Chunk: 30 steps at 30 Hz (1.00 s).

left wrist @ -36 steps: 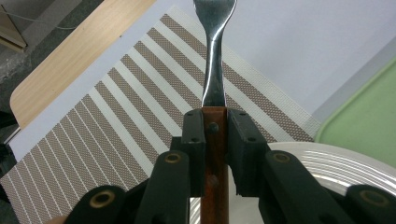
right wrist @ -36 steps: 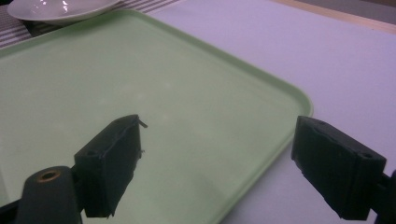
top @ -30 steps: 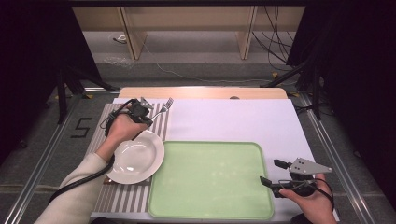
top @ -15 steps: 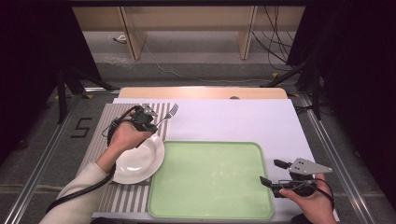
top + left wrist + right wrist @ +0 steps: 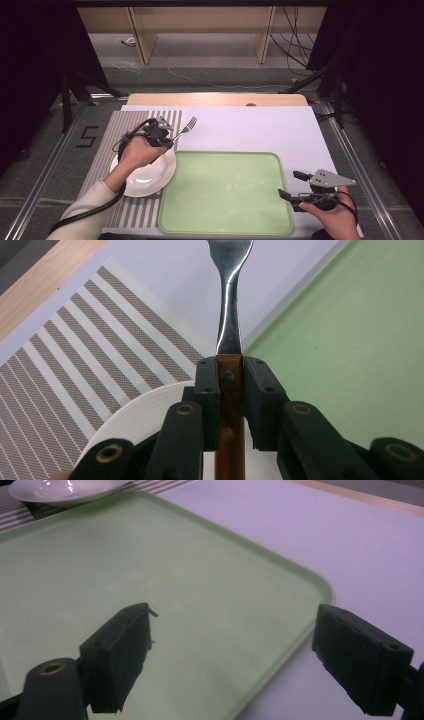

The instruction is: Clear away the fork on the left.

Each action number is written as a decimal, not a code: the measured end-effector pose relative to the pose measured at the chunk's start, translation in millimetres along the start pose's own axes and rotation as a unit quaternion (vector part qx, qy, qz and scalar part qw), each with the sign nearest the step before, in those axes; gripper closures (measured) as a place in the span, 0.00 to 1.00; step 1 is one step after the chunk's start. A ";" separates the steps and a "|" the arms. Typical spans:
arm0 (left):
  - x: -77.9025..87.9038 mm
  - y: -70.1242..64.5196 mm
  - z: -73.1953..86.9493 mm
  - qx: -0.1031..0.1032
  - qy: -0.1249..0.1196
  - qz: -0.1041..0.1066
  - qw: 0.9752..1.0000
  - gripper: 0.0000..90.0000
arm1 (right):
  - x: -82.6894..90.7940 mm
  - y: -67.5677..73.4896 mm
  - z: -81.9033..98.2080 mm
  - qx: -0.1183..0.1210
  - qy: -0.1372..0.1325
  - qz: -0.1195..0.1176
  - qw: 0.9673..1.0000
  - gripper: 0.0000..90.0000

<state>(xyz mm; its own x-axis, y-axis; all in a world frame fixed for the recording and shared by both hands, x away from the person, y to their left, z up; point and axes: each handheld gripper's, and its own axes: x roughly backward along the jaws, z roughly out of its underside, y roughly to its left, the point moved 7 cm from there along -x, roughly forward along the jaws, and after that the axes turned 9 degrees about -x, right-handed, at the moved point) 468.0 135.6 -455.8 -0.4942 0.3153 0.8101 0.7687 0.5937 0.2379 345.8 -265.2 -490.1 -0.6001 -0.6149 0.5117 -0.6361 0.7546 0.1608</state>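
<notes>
Since a second ago, the left gripper (image 5: 167, 136) has carried the fork (image 5: 187, 125) rightward off the striped mat (image 5: 107, 145), from above the plate's far edge toward the near corner of the tray (image 5: 225, 192). Its jaws are clamped on the fork's brown handle (image 5: 229, 390), with the steel neck and tines sticking straight out ahead, a grip that keeps the fork level and steerable. In the left gripper view the tines point over the white sheet (image 5: 260, 127), right at the line where the mat ends and the green tray begins, so the fork hangs above the table, touching nothing else.

Below the hand sits the white plate (image 5: 150, 175), partly on the mat and just beside the tray. The right gripper (image 5: 295, 186) waits at the tray's near right corner, jaws wide apart and empty, likely kept clear so the left has room to work.
</notes>
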 end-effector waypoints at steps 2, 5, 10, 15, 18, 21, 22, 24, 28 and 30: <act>0.6 -3.9 0.2 -0.001 -0.002 0.002 1.000 0.85 | 0.0 0.0 0.0 0.000 0.000 0.000 1.000 0.19; 3.1 -11.2 0.1 -0.004 -0.004 0.010 1.000 0.85 | 0.0 0.0 0.0 0.000 0.000 0.000 1.000 0.19; 7.1 -23.7 0.1 -0.016 -0.002 0.021 1.000 0.85 | -0.1 0.2 0.0 0.000 0.001 0.000 1.000 0.19; 9.9 -40.8 -2.0 -0.027 -0.006 0.035 0.999 0.85 | -0.2 0.4 0.0 0.001 0.001 0.000 1.000 0.19; 10.8 -50.8 -3.5 -0.034 -0.005 0.044 0.998 0.85 | 0.0 0.5 0.0 0.000 0.001 0.001 1.000 0.19; 11.0 -59.3 -3.9 -0.036 -0.004 0.053 0.998 0.85 | 0.0 0.5 0.0 0.000 0.001 0.000 1.000 0.19; 11.0 -62.4 -3.8 -0.034 -0.004 0.056 0.998 0.85 | 0.0 0.5 0.0 0.000 0.000 0.000 1.000 0.19; 11.1 -67.4 -3.2 -0.032 -0.002 0.056 0.998 0.85 | 0.0 0.4 0.0 0.000 0.001 0.000 1.000 0.19; 12.0 -76.6 0.8 -0.033 0.000 0.065 0.997 0.85 | 0.1 0.5 0.0 0.000 0.000 0.000 1.000 0.19; 13.6 -82.0 3.7 -0.035 0.003 0.068 0.997 0.85 | 0.0 0.4 0.0 0.000 0.001 0.000 1.000 0.19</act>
<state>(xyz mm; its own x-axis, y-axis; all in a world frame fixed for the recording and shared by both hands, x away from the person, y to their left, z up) 396.8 94.0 -466.3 -0.3813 0.3840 0.8409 0.8545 0.4935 0.1621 345.5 -264.9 -490.0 -0.5994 -0.6147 0.5126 -0.6366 0.7544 0.1602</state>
